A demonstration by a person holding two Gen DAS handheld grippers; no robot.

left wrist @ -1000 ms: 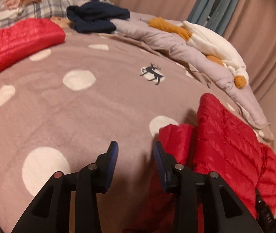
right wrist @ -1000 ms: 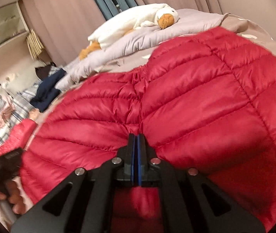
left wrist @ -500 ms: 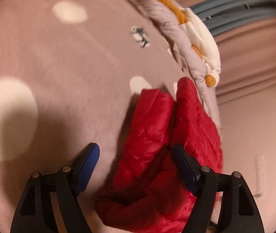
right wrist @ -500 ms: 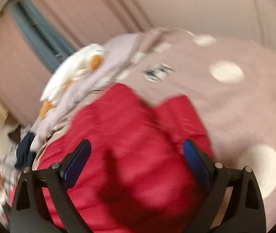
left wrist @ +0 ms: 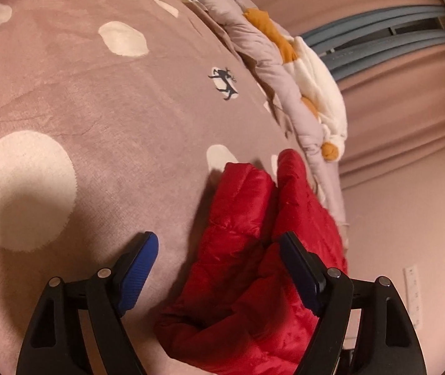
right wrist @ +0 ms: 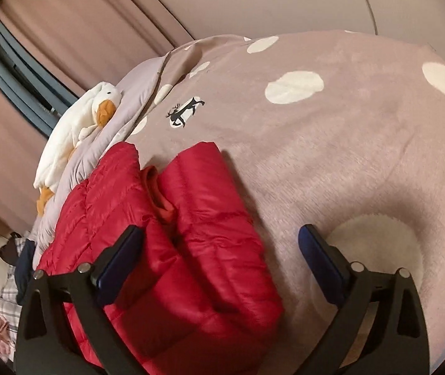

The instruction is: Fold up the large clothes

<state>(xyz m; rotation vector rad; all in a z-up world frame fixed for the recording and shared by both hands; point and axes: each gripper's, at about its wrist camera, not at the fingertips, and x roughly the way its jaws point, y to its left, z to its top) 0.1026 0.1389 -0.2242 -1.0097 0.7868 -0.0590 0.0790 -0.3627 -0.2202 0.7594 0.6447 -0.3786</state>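
Red puffer jacket [left wrist: 253, 250] lying bunched on the spotted bed cover [left wrist: 97, 93], near the edge of the bed that faces the curtains [left wrist: 410, 93]. Long axis running away from both cameras, from the near bulk toward two rounded padded ends at the far side. Left gripper [left wrist: 219, 250]: fingers wide apart, nothing clamped; the right-hand finger [left wrist: 297, 268] standing over the jacket's folds, the left-hand finger [left wrist: 138, 268] over bare cover, so the jacket sits off-centre toward the right of the opening. Contact between pad and cloth not determinable from this view. Right gripper [right wrist: 222, 247]: fingers spread very wide and opening, nothing pinched; jacket [right wrist: 175, 234] reaching in between them from the left, its near lobe under the left-hand finger [right wrist: 119, 259], the right-hand finger [right wrist: 322, 262] over the cover beside a pale spot. Plush duck [right wrist: 75, 131] and a rolled grey quilt [right wrist: 119, 118] just beyond the jacket, clear of both grippers. Judged next requirement: a fresh hold on an edge or corner of the jacket, each gripper shifted toward the cloth. Neither gripper clearly nearer; both about over the near end.
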